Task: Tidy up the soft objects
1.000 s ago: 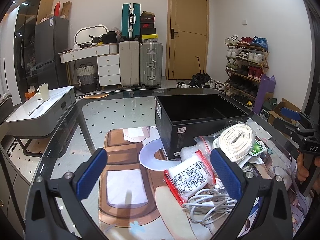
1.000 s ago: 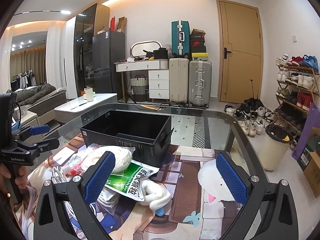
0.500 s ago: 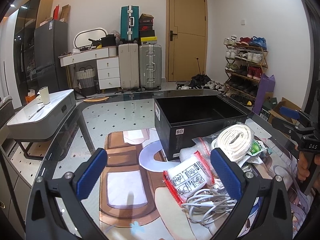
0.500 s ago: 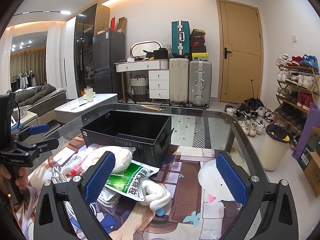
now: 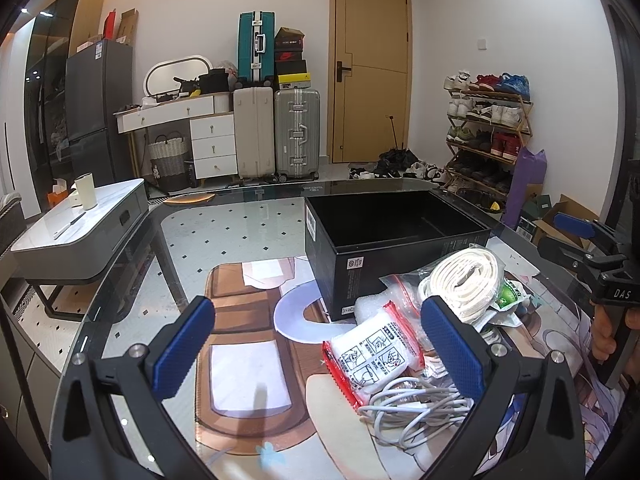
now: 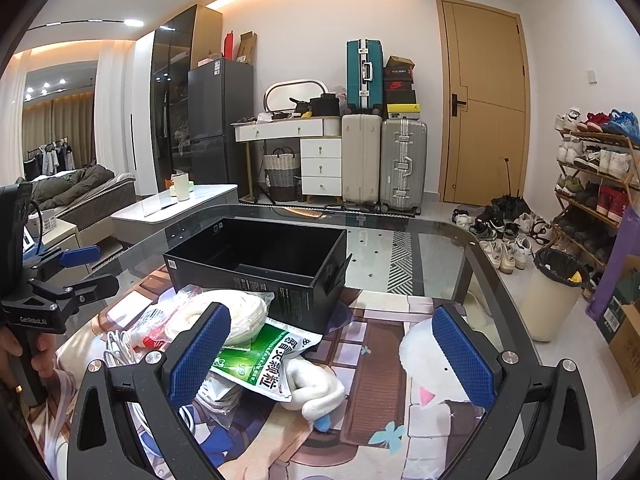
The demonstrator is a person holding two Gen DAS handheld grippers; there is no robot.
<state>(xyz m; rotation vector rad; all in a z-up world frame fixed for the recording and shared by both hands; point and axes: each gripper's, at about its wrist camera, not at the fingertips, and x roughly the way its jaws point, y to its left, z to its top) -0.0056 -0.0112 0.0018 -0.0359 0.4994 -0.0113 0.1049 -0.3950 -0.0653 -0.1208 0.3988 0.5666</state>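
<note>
A pile of soft items lies on the glass table in front of an open black box (image 5: 396,240). It holds a red-edged white packet (image 5: 370,354), a white coiled rope (image 5: 466,280), a tangle of white cable (image 5: 416,404), a green-and-white pouch (image 6: 264,360) and a white soft tube (image 6: 316,390). My left gripper (image 5: 320,344) is open and empty, above the table left of the pile. My right gripper (image 6: 332,350) is open and empty, above the pile's right side. The box (image 6: 260,258) also shows in the right wrist view.
A printed mat (image 5: 240,360) covers the glass table under the pile. A low white side table (image 5: 80,224) stands to the left, suitcases (image 5: 296,132) and a door at the back, a shoe rack (image 5: 488,132) and a bin (image 6: 552,292) to the right.
</note>
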